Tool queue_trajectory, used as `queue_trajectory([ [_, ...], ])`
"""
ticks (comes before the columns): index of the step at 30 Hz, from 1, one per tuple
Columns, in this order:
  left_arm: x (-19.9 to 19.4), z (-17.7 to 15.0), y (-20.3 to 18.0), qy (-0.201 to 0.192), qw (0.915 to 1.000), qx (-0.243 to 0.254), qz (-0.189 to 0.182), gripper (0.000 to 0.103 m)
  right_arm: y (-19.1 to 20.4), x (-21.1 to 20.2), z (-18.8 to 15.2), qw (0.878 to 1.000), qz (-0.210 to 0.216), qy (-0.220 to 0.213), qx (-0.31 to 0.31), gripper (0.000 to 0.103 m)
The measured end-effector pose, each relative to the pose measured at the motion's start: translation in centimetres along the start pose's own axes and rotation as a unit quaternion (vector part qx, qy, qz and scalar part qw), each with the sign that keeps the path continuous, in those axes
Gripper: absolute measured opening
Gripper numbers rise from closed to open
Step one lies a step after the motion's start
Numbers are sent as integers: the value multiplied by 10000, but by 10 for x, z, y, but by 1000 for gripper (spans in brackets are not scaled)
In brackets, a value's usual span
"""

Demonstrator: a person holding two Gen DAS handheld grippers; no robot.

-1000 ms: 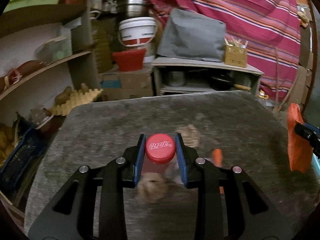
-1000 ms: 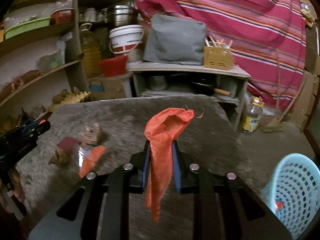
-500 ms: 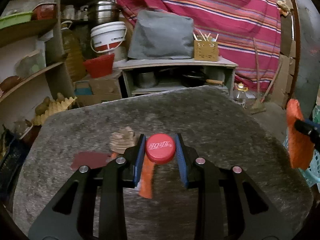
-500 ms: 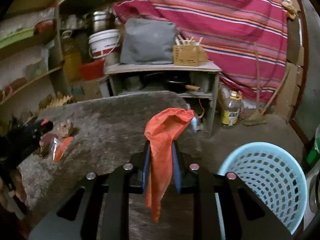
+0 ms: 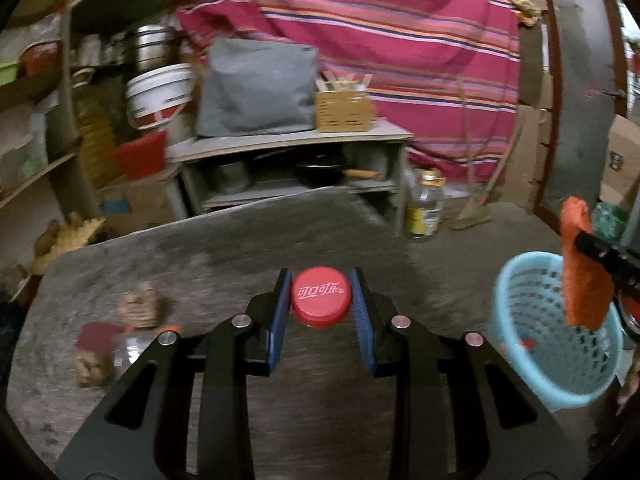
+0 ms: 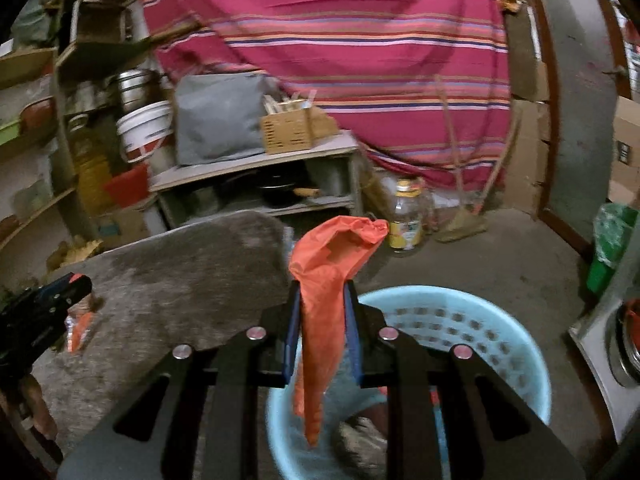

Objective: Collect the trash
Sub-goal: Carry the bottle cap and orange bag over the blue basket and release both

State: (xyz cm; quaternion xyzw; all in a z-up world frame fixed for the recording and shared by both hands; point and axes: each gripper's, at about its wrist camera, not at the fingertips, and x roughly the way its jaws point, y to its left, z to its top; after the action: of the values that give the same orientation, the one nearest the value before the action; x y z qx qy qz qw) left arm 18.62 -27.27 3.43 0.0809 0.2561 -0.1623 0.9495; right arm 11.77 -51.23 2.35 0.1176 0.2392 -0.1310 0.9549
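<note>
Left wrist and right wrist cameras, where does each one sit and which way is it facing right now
Left wrist: rides the left gripper, looking over the grey table; its fingers clamp a red bottle cap.
Right wrist: rides the right gripper, looking down over the blue basket; its fingers pinch an orange bag.
Shared: table, basket, striped cloth, and each shows the other gripper at its edge.
</note>
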Motion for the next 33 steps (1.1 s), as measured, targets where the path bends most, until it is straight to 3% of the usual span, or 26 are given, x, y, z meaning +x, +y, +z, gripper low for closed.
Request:
queue_trajectory([
  [11, 22, -7, -125, 176, 9971, 347, -651, 29, -63, 3, -11, 9990, -346, 158, 254, 21],
  [20, 34, -11, -174, 300, 9940, 539, -899, 30, -92, 2, -17, 9974, -442, 179, 546, 21],
  [21, 34, -11, -176, 298, 9941, 530, -903, 32, -93, 3, -17, 9973, -452, 191, 542, 21],
  [26, 26, -7, -168, 122, 9953, 439, -853, 68, -94, 5, -20, 9972, -481, 274, 504, 21],
  [33, 7, -1, -117, -151, 9981, 371, -466, 92, -79, 19, -21, 9969, -494, 501, 344, 24],
])
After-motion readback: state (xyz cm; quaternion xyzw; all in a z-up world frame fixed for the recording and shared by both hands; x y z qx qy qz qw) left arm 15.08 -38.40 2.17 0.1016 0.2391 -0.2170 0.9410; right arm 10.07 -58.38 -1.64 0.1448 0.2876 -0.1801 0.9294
